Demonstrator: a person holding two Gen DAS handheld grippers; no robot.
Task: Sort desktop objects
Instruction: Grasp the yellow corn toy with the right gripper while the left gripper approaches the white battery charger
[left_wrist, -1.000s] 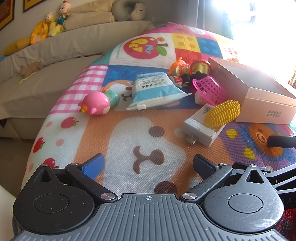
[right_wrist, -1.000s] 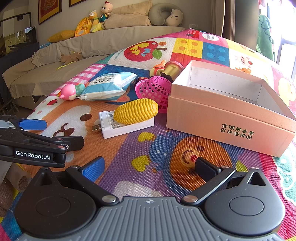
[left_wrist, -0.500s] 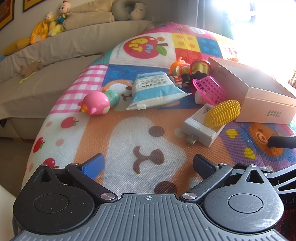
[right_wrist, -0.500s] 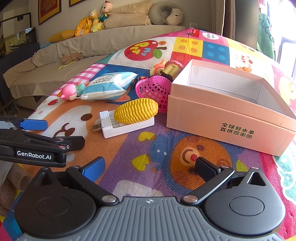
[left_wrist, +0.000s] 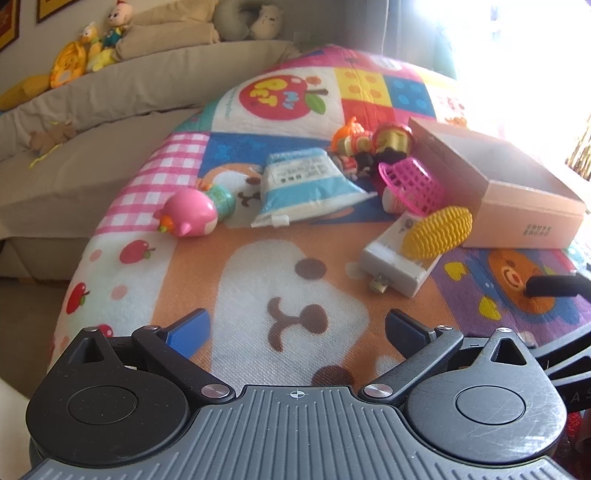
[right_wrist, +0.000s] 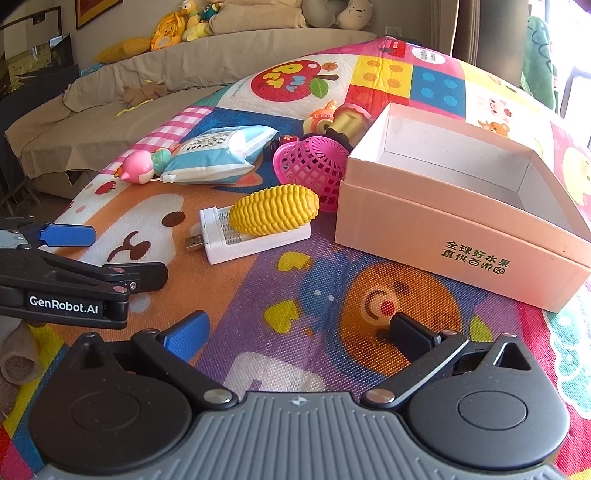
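A yellow toy corn (right_wrist: 274, 210) (left_wrist: 438, 233) lies on a white battery charger (right_wrist: 255, 240) (left_wrist: 397, 264) in the middle of the mat. Behind it lie a pink basket (right_wrist: 313, 168) (left_wrist: 412, 182), a blue-white pouch (right_wrist: 218, 153) (left_wrist: 304, 188), a pink bird toy (right_wrist: 136, 168) (left_wrist: 188, 218) and small figures (left_wrist: 369, 146). An open pink box (right_wrist: 461, 229) (left_wrist: 517, 206) stands at the right. My left gripper (left_wrist: 297, 330) is open and empty, short of the charger. My right gripper (right_wrist: 299, 332) is open and empty over the mat in front of the box.
The colourful play mat (right_wrist: 332, 295) covers the table. A beige sofa (right_wrist: 184, 66) with plush toys (right_wrist: 184, 20) runs behind it. The mat's left edge (left_wrist: 81, 266) drops off toward the floor. The left gripper also shows in the right wrist view (right_wrist: 74, 258).
Both grippers have crept slightly forward; the objects have not moved.
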